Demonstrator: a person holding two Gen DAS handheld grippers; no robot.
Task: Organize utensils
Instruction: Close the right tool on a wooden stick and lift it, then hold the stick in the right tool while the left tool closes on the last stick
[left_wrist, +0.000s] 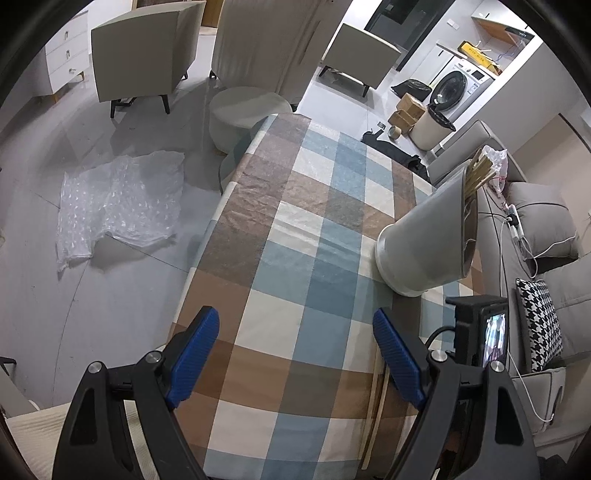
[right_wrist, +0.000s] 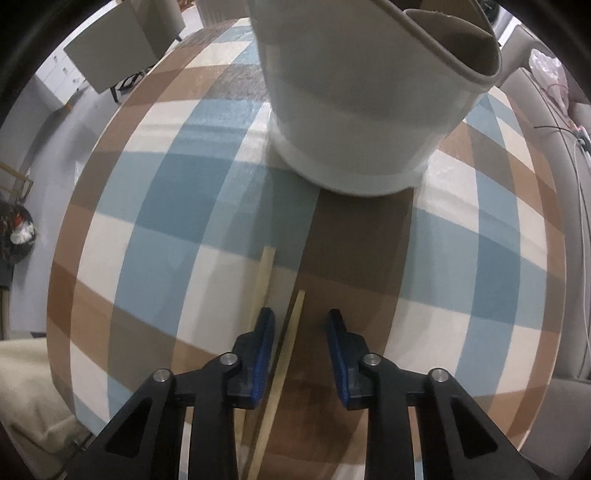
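Note:
A pale grey utensil holder stands on the checked tablecloth at the right, with several wooden chopsticks sticking out of it. Two loose wooden chopsticks lie on the cloth near the front right. My left gripper is open and empty above the cloth. In the right wrist view the holder is close ahead. My right gripper is open low over the cloth, with one chopstick between its fingers and the other chopstick just outside the left finger.
The right gripper's body with its small screen shows at the table's right edge. A sofa with a houndstooth cushion runs along the right. Chairs, a round stool and bubble wrap are on the floor to the left.

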